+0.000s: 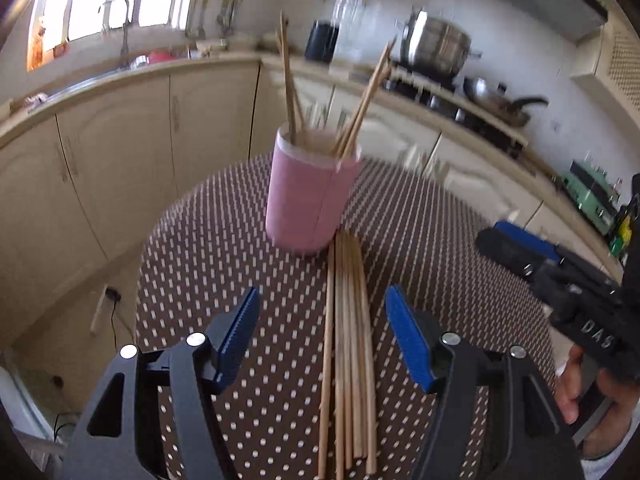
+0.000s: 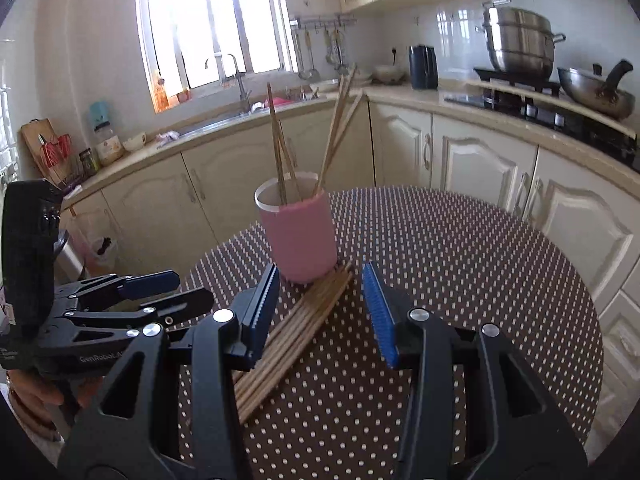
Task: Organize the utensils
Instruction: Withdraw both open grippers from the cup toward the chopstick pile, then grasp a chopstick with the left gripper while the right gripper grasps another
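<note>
A bundle of loose wooden chopsticks (image 1: 350, 344) lies at centre frame on the polka-dot bench (image 1: 208, 232), its far ends touching the foot of a pink holder (image 1: 306, 196) that already has several chopsticks standing in it. The left claw (image 1: 322, 316) hovers released astride the bundle, gripping nothing; the right claw (image 2: 320, 300), lower centre, is likewise parted and empty

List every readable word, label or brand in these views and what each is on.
"DAS": on the right gripper body, left wrist view.
"GenRobot": on the left gripper arm, right wrist view; the letters after it are cut off.
Labels on the bottles by the sink: too small to read.
</note>
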`<state>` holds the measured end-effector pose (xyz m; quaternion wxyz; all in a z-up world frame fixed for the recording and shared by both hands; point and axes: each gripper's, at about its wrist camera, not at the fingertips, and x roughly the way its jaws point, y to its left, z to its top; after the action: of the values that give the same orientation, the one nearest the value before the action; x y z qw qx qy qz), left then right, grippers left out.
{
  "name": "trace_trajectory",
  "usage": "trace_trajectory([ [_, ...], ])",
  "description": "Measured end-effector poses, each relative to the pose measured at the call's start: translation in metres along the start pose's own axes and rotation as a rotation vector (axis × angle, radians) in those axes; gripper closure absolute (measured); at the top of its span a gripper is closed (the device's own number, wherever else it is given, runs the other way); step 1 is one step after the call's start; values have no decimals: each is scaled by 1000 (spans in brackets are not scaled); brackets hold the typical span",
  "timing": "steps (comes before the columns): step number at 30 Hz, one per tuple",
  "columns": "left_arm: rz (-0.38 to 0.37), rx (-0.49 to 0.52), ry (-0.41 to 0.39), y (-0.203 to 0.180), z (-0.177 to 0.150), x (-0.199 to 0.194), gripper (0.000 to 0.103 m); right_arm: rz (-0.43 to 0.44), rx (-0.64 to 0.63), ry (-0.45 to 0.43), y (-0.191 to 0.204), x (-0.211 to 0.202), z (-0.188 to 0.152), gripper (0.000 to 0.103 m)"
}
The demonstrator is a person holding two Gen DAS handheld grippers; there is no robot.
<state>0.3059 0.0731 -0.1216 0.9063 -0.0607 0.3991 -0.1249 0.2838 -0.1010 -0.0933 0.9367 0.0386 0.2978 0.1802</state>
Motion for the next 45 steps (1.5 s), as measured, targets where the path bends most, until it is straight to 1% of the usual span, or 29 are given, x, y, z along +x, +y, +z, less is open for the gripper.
trace_trajectory([
  [2, 14, 3, 72, 4, -11, 17, 38, 1, 13, 40, -3, 8, -9, 59],
  [6, 29, 13, 165, 10, -24, 41, 38, 9, 38, 98, -8, 21, -23, 59],
  [7, 37, 18, 183, 12, -27, 47, 38, 13, 45, 111, -9, 23, -26, 59],
  [11, 64, 31, 213, 16, -32, 60, 38, 26, 63, 163, -15, 37, -33, 59],
  [16, 84, 47, 215, 18, -30, 65, 38, 38, 72, 201, -16, 48, -39, 59],
  [20, 135, 90, 221, 16, -26, 73, 38, 37, 74, 238, -17, 60, -40, 59],
  [24, 143, 95, 221, 10, -16, 81, 38, 21, 84, 274, -18, 74, -39, 59],
  [29, 150, 112, 217, 9, -11, 82, 38, 9, 78, 310, -15, 91, -35, 59],
  [30, 152, 114, 217, 4, -6, 86, 38, 7, 78, 312, -13, 94, -34, 59],
  [35, 149, 124, 211, 2, -11, 82, 38, 5, 76, 335, -7, 109, -33, 58],
  [38, 151, 138, 215, 2, -15, 80, 39, -17, 45, 335, -2, 113, -32, 58],
  [40, 171, 180, 209, -2, -18, 80, 39, -28, 29, 338, 3, 117, -32, 58],
  [42, 161, 152, 209, 1, -19, 78, 39, -45, 8, 340, 6, 119, -30, 58],
  [45, 166, 163, 204, -1, -21, 77, 39, -65, -27, 341, 11, 123, -30, 57],
])
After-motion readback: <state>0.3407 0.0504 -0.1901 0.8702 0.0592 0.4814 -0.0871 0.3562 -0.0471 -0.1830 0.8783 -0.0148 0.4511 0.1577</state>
